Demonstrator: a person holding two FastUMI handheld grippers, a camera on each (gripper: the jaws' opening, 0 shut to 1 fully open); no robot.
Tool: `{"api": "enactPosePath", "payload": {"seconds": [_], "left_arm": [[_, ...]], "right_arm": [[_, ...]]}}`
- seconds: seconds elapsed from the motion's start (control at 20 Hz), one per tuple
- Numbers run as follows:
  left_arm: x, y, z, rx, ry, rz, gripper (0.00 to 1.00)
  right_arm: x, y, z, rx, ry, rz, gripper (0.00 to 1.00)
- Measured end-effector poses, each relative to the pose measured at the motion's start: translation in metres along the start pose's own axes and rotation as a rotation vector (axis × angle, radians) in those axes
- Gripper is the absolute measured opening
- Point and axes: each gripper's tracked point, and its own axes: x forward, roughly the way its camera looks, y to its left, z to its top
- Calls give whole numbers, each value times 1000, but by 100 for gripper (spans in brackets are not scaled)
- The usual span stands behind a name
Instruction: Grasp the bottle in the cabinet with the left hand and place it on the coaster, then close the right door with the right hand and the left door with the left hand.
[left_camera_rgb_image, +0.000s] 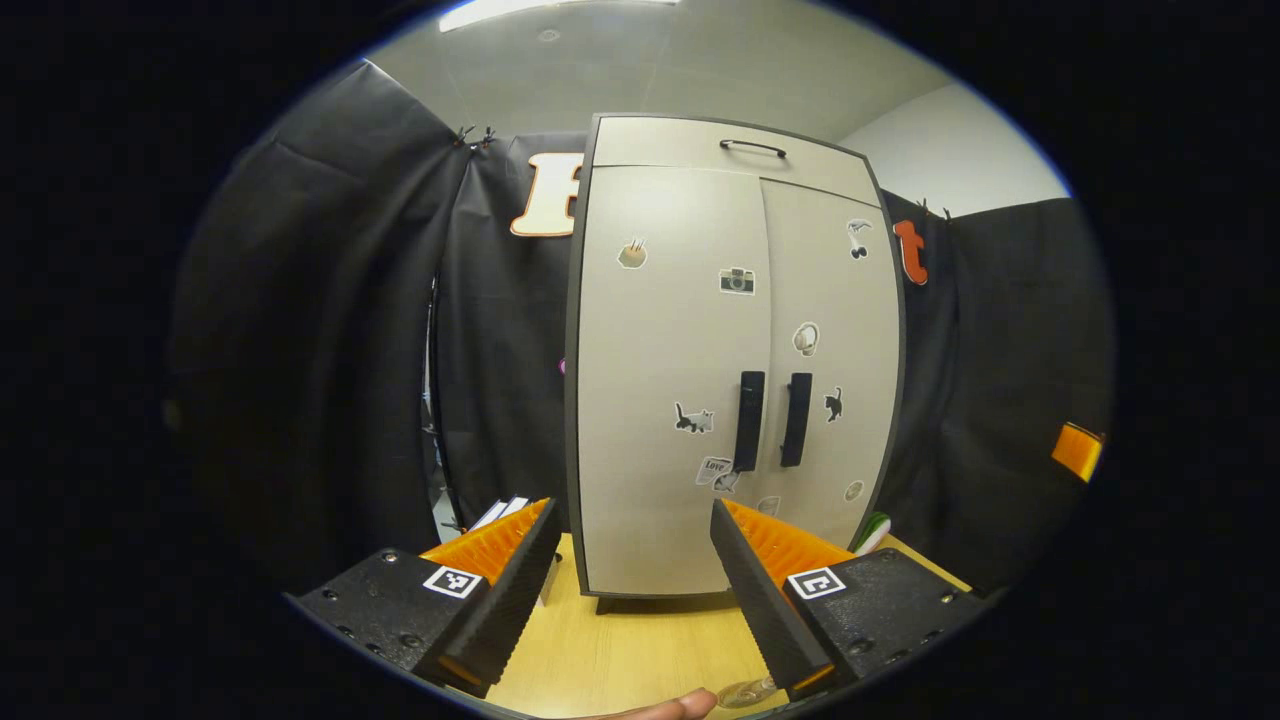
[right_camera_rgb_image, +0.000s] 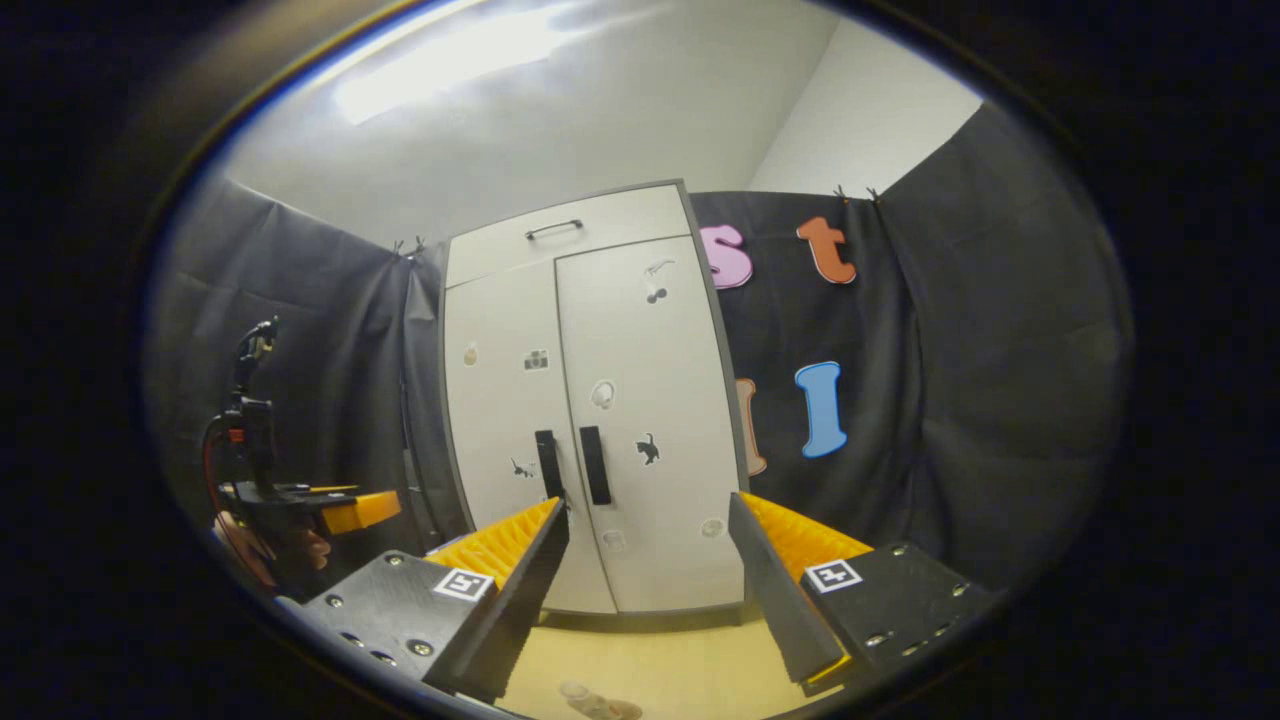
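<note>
One cabinet (left_camera_rgb_image: 735, 360) stands on a light wooden tabletop (left_camera_rgb_image: 640, 650), and both of its doors are closed. The left door (left_camera_rgb_image: 665, 380) and the right door (left_camera_rgb_image: 830, 350) meet at the middle, each with one dark vertical handle: the left handle (left_camera_rgb_image: 749, 421) and the right handle (left_camera_rgb_image: 796, 419) sit just beside each other. Above the doors is one drawer front with a single thin bar handle (left_camera_rgb_image: 752, 147).

In the left gripper view about nine small stickers can be counted on the doors, among them a camera sticker (left_camera_rgb_image: 737, 281), two cat stickers (left_camera_rgb_image: 693, 419) and one low sticker (left_camera_rgb_image: 713, 468) with a word that seems to read "Love"; the rest of it is too small to read. The other stickers are too small to name.

The left gripper (left_camera_rgb_image: 635, 590) hangs in front of the cabinet with its two fingers spread wide and nothing between them. Each finger block bears one square black-and-white marker. The right gripper (right_camera_rgb_image: 645, 600) is likewise wide open and empty before the doors, with one such marker on each block.

In the right gripper view, the left gripper appears far off at the left edge with a hand (right_camera_rgb_image: 290, 545) on it.

A clear glassy object (right_camera_rgb_image: 590, 700) sits on the tabletop at the bottom edge; whether it is the bottle or the coaster cannot be told. A fingertip (left_camera_rgb_image: 675, 708) shows at the bottom of the left gripper view, near a similar clear object (left_camera_rgb_image: 748, 692).
</note>
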Motion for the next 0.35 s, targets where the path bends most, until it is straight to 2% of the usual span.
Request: {"api": "enactPosePath", "payload": {"seconds": [0.05,0.1,0.15,0.2,0.25,0.35], "left_arm": [[0,2,0,2,-4,4,91],[1,4,1,4,-9,5,95],[2,6,3,1,-17,2,91],[3,6,5,-4,-25,-3,91],[3,7,6,-8,-25,-4,95],[5,9,6,-11,-31,-3,95]], "right_arm": [[0,0,0,0,2,-2,97],[1,0,1,-3,2,-3,97],[3,-1,1,-8,1,-4,97],[5,-1,2,-13,0,-4,97],[4,1,2,-16,1,-2,97],[7,4,3,-18,1,6,97]]}}
